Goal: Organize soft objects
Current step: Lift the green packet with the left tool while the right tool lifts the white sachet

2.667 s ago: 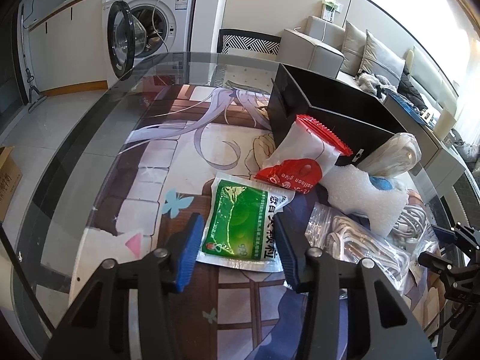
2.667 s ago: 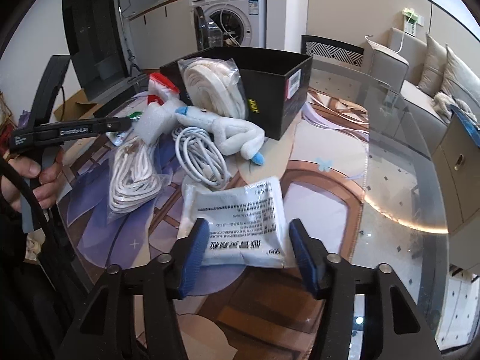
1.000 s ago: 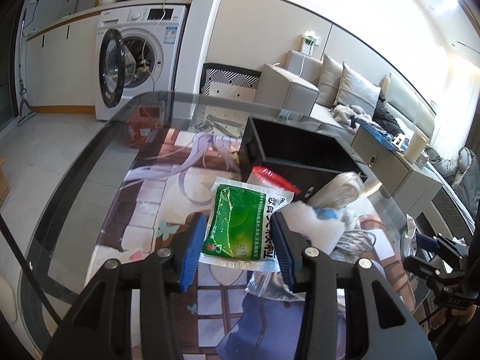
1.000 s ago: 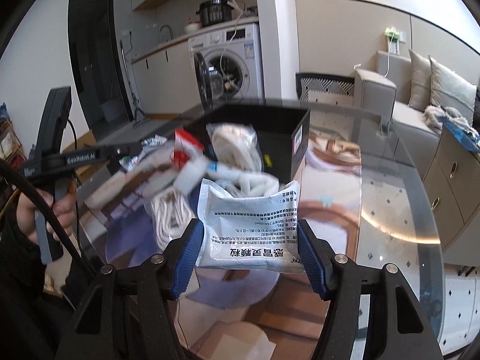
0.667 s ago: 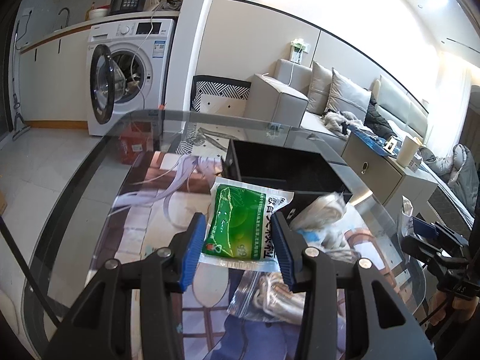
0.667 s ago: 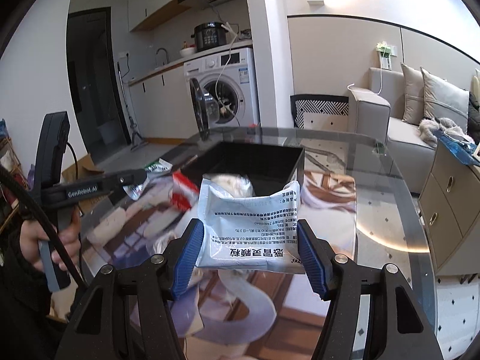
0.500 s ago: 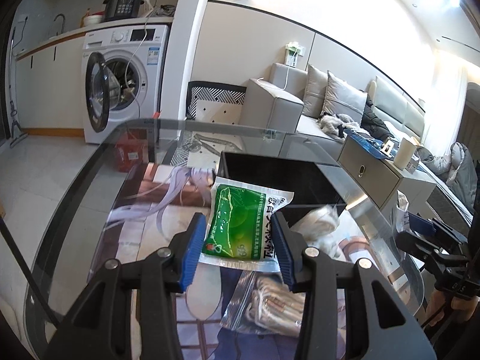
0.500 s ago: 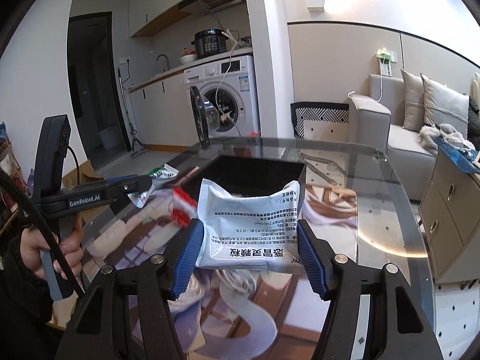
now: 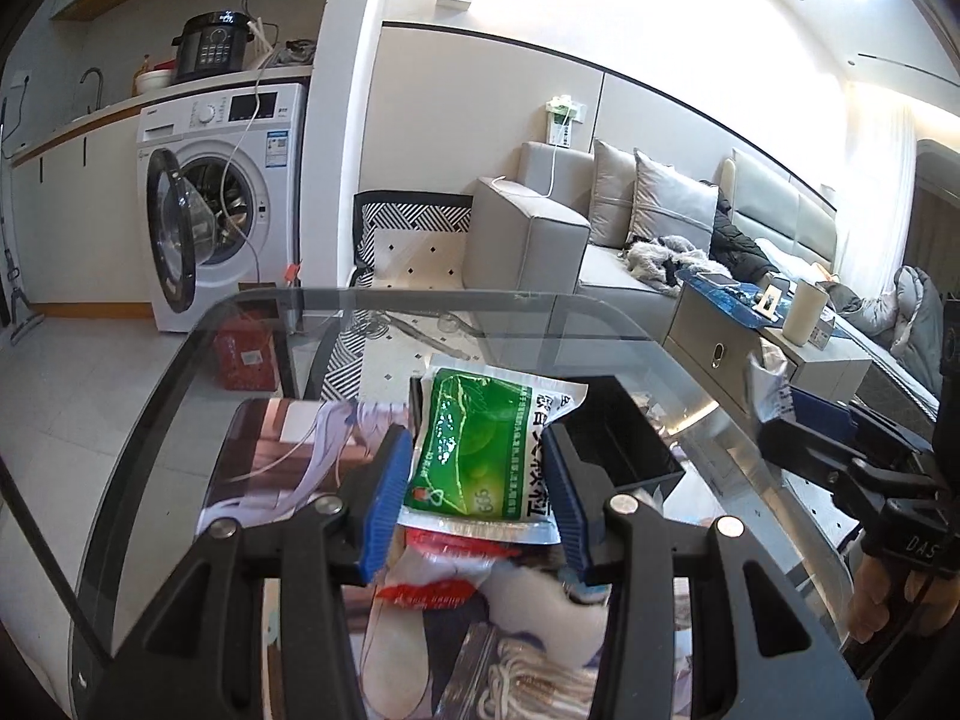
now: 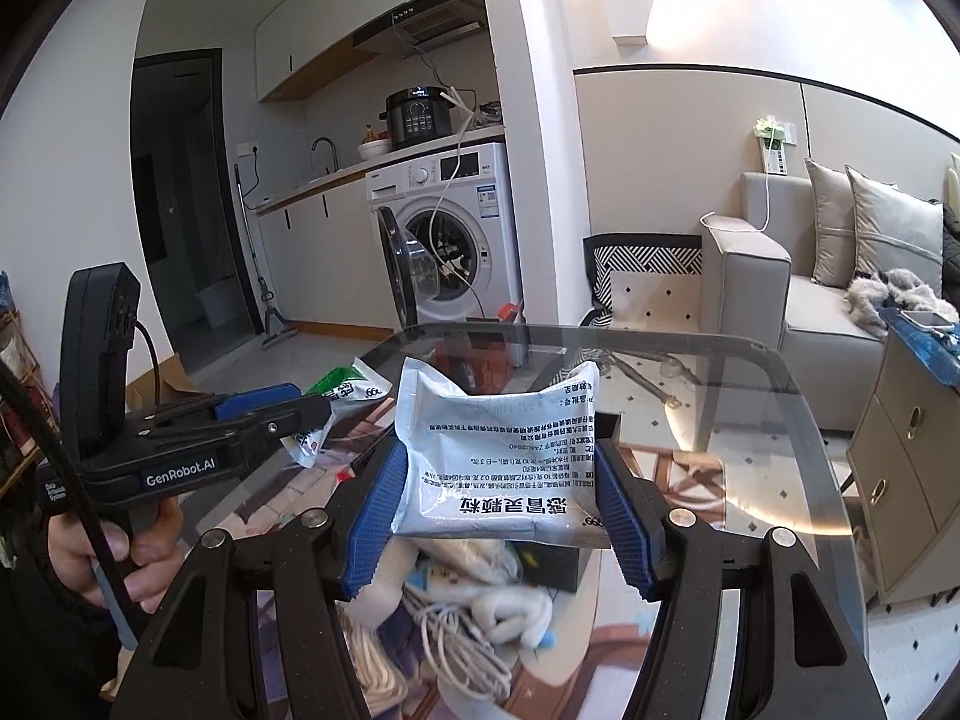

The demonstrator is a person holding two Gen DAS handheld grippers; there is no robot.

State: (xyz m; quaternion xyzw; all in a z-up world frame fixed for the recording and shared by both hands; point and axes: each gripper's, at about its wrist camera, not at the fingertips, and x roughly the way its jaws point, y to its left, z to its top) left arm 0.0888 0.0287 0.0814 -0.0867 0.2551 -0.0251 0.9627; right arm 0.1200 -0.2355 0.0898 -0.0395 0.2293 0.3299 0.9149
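My left gripper (image 9: 474, 498) is shut on a green and white medicine packet (image 9: 480, 450) and holds it in the air above the table. My right gripper (image 10: 501, 519) is shut on a white medicine packet (image 10: 501, 456), also raised. An open black box (image 9: 612, 444) stands on the table behind the green packet; in the right wrist view it (image 10: 564, 567) is mostly hidden by the white packet. Below lie a red and white pouch (image 9: 444, 576), a white plush toy (image 10: 510, 606) and bagged white cables (image 10: 456, 654).
The glass table (image 9: 198, 396) has a printed mat (image 9: 288, 456) under the objects. A patterned chair (image 9: 408, 240) stands at the far edge. A washing machine (image 9: 222, 198) with its door open and a sofa (image 9: 606, 240) are beyond.
Both grippers closed on their packets, lifted them from the table and rose; the box and pile now sit lower in both views.
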